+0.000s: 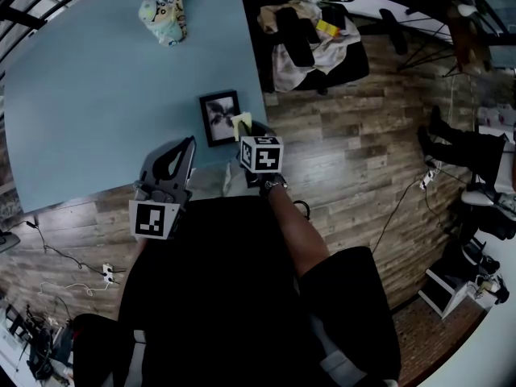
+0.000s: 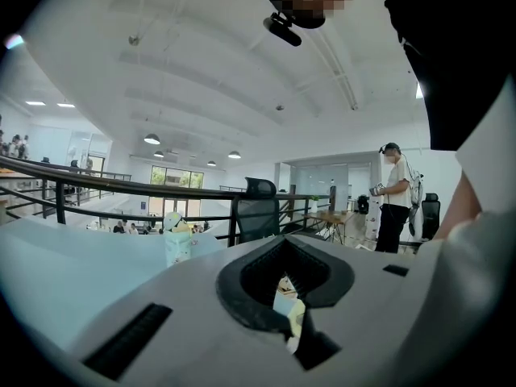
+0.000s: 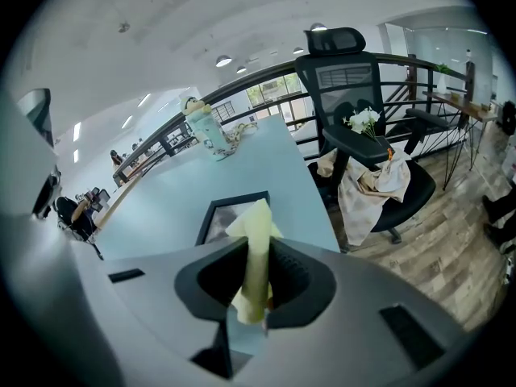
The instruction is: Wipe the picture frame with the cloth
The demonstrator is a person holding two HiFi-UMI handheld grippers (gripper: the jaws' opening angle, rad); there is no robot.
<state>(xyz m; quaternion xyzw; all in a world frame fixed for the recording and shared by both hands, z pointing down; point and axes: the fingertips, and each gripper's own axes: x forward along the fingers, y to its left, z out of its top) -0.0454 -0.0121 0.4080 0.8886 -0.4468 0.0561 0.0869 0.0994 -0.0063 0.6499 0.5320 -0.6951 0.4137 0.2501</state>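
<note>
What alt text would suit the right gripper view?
The right gripper is shut on a yellow cloth, with a black picture frame lying on the blue table just beyond. A chair draped with clothes stands at right.

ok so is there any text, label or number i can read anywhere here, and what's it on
None can be read.
Cubes on the left gripper and right gripper: black-and-white square markers, no letters.
Print on the patterned cup: too small to read.
In the picture frame: a dark picture, no words.
On the yellow cloth: nothing.
</note>
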